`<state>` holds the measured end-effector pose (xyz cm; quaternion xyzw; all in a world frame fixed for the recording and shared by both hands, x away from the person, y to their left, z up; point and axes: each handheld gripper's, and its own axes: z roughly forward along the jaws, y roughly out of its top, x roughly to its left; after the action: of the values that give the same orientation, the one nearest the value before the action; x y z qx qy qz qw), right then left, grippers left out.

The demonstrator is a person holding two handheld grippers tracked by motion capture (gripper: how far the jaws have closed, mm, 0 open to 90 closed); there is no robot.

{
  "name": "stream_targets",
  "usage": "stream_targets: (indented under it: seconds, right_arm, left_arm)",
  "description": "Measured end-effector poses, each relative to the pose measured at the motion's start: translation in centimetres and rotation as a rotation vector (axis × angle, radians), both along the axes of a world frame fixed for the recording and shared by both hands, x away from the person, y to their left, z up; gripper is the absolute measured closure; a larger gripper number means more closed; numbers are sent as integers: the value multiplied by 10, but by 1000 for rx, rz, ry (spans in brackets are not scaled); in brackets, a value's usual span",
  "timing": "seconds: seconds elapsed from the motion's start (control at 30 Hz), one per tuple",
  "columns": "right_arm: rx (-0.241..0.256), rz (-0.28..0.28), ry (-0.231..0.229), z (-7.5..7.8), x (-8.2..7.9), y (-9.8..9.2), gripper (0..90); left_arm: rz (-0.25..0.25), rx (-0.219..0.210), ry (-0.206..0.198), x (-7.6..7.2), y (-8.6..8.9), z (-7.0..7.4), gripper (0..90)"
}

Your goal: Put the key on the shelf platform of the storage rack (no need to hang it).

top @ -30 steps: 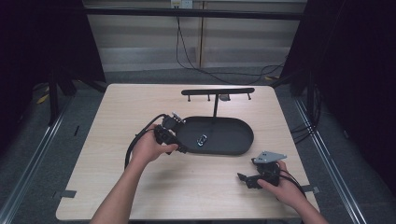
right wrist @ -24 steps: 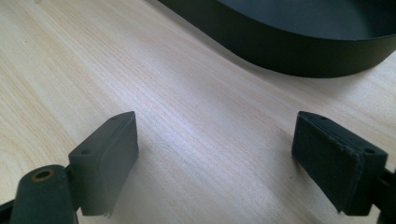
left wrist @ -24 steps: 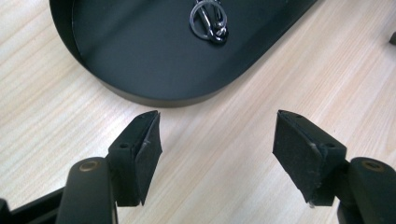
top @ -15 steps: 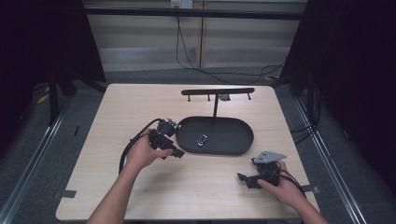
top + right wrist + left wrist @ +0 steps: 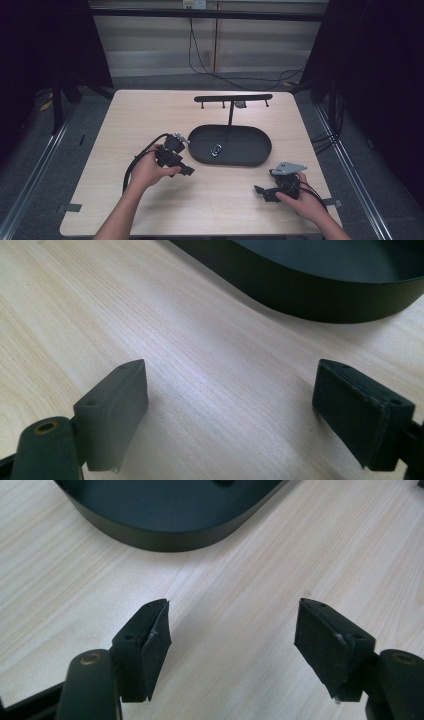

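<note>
A black oval tray (image 5: 257,150) lies mid-table, and a small metal clip (image 5: 216,149) rests inside it. Just off the tray's left end, my left gripper (image 5: 183,159) is open and holds nothing. In the left gripper view its jaws (image 5: 235,645) stand wide apart over bare wood, with the tray's wall (image 5: 165,535) just beyond. My right gripper (image 5: 262,191) sits near the front right of the table, pointing left, also open and holding nothing. The right gripper view has its jaws (image 5: 230,415) spread over the wood, short of the tray's rim (image 5: 320,300).
A black hanger bar with small pegs (image 5: 232,98) stands on a thin post behind the tray. Cables trail from both grippers. The wooden table (image 5: 130,120) has bare room at the left and back. Dark curtains and floor rails surround it.
My left gripper has drawn back from the tray's left end, toward the near left. The right gripper has not moved.
</note>
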<state>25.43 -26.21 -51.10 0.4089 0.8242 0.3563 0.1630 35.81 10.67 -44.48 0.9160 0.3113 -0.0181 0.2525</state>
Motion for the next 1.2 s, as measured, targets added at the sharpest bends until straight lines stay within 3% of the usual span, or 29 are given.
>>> stream_targets:
  seconds: [0.37, 0.73, 1.2]
  right_arm:
    - [0, 0, 0, 0, 0, 0, 142]
    - [0, 0, 0, 0, 0, 0, 142]
    - [0, 0, 0, 0, 0, 0, 142]
  left_arm:
    - [10, 7, -17, -4, 11, -2, 301]
    - [23, 12, -4, -11, 25, -16, 298]
    - [25, 11, -31, -16, 36, -20, 294]
